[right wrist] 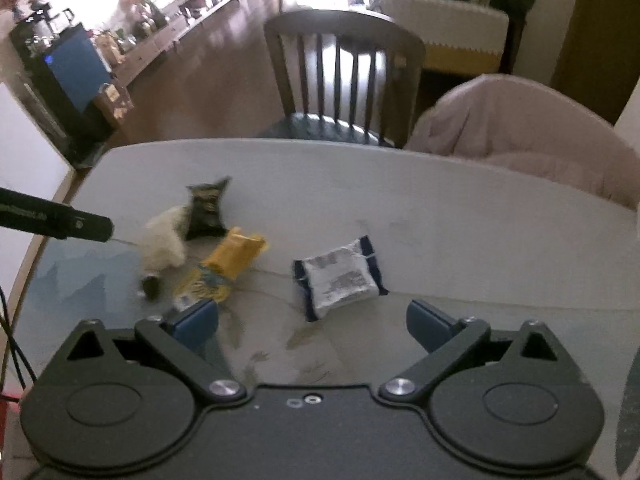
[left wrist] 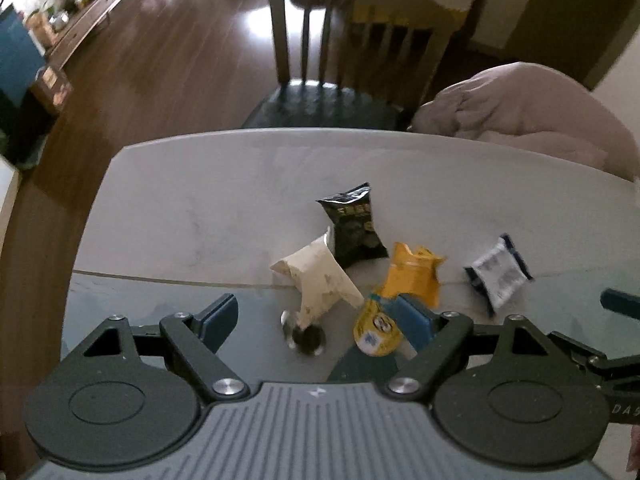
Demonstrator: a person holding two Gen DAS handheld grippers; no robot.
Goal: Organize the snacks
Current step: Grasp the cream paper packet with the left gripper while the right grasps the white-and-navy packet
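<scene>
Several snack packs lie in a loose heap on the white table (left wrist: pixel 180 208). A black packet (left wrist: pixel 354 226), a cream packet (left wrist: pixel 320 280), an orange packet (left wrist: pixel 412 276), a small yellow pack (left wrist: pixel 376 326) and a white-and-navy packet (left wrist: pixel 498 272) show in the left wrist view. My left gripper (left wrist: pixel 318 316) hangs open above the cream packet, nothing between its blue pads. In the right wrist view my right gripper (right wrist: pixel 314 320) stands open just short of the white-and-navy packet (right wrist: pixel 340 278). The orange packet (right wrist: pixel 234 254) and black packet (right wrist: pixel 206 210) lie to its left.
A wooden chair (left wrist: pixel 344 60) stands at the table's far edge, and a chair draped in pink cloth (right wrist: pixel 520 132) at the far right. A small round dark object (left wrist: pixel 306 334) lies under the cream packet. The left gripper's arm (right wrist: pixel 56 220) enters the right wrist view.
</scene>
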